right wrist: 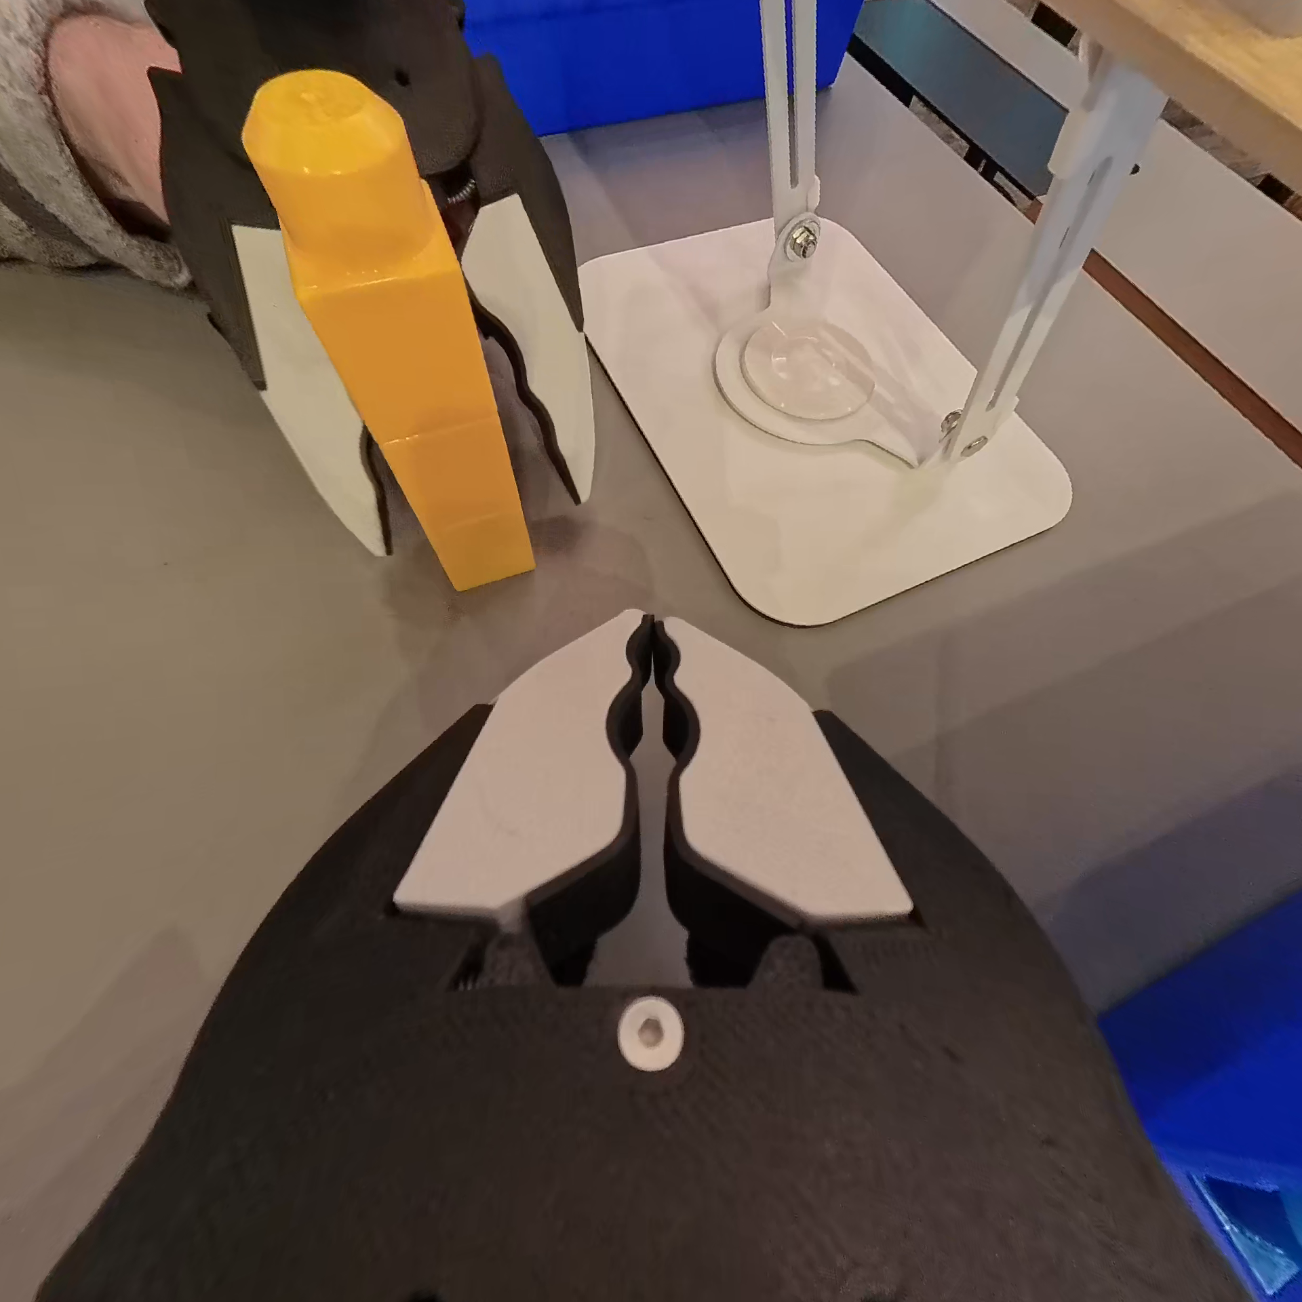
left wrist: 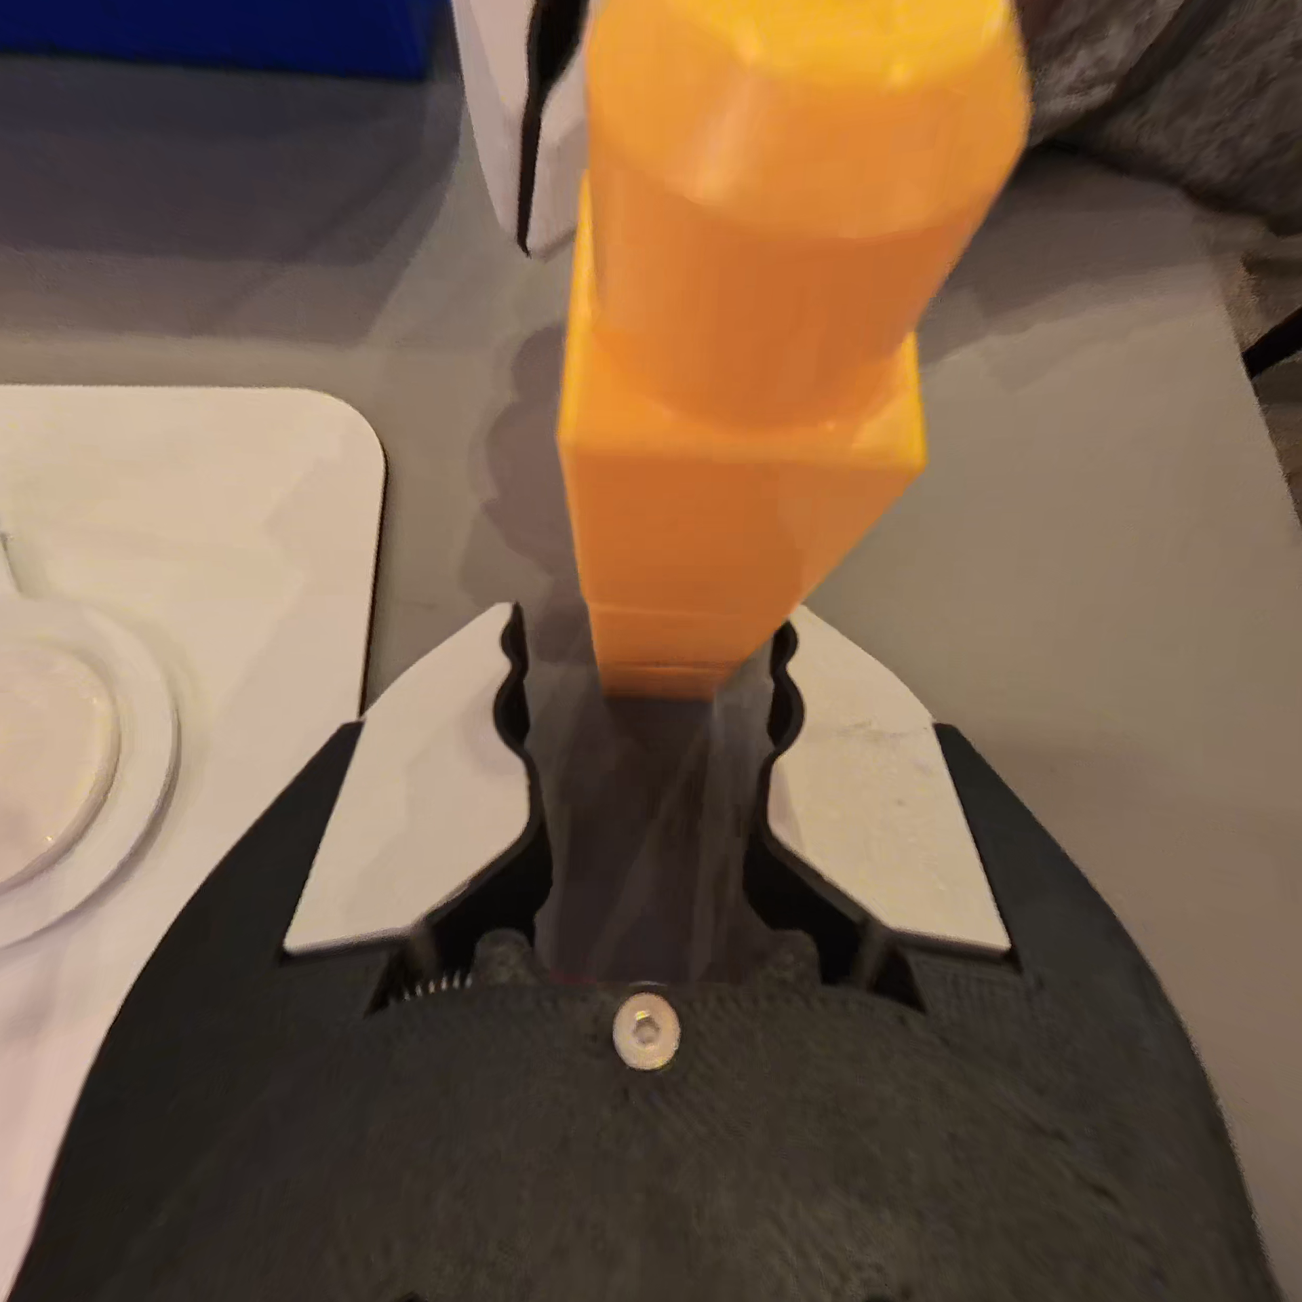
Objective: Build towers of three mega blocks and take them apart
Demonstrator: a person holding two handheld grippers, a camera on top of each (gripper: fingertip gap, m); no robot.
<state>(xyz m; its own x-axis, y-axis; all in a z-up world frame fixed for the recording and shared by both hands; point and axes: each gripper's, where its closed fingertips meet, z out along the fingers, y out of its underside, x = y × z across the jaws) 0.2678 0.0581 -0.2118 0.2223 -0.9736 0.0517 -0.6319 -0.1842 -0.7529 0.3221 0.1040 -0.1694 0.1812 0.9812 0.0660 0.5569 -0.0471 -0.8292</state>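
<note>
**A:** Where was the tower?

**B:** The orange tower (right wrist: 394,366) stood upright on the grey table (right wrist: 176,669). Seams marked off stacked blocks, with one round stud on top. It sat just in front of the left gripper (left wrist: 652,634), a little toward that gripper's right finger.

**A:** Did the left gripper have hold of it?

**B:** No. Its fingers (left wrist: 451,704) were spread wider than the tower. In the left wrist view there was a plain gap of table between the left finger and the tower's base. On the other side the tower came close to the right finger, and that view was too blurred to say whether they touched. From the right wrist view, the tower stood in front of the open fingers rather than squeezed between them.

**A:** And the right gripper?

**B:** The right gripper (right wrist: 652,623) was fully closed, its black pads meeting tip to tip with nothing between them. It sat near the tower without touching it.

**A:** Anything else nearby?

**B:** A white base plate (right wrist: 881,535) lay on the table beside the tower, carrying a stand with white arms (right wrist: 792,106) and a clear suction cup (right wrist: 810,377). A blue bin (right wrist: 655,63) stood farther back.
</note>
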